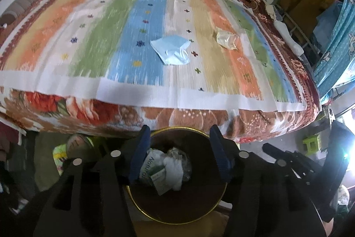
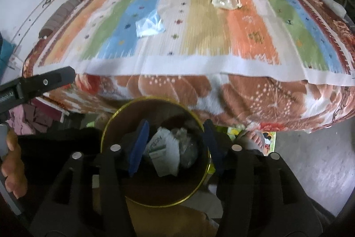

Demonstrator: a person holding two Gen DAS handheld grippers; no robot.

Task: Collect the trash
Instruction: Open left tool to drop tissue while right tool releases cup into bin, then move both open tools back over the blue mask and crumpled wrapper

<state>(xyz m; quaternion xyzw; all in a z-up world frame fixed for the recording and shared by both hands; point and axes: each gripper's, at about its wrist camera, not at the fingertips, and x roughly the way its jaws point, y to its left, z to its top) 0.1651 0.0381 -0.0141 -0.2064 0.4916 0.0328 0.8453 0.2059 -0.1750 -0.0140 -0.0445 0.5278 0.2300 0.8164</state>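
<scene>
Striped bed (image 1: 93, 41) fills both views, with the bin (image 1: 177, 210) below both grippers. Left gripper (image 1: 179, 152) and right gripper (image 2: 175, 146) gape wide, empty. From the left fingers (image 1: 138, 154) the mask (image 1: 172, 50) lies at 12 o'clock and the wrapper (image 1: 227, 39) at 1, nearer the right.

Both views above bin (image 1: 177, 210), bedward, seemingly.

light: dim indoor, blue-white glare (image 1: 347, 154) at right edge | blur: motion smear, worse in right view | edges: fisheye-bent, dark corners
</scene>
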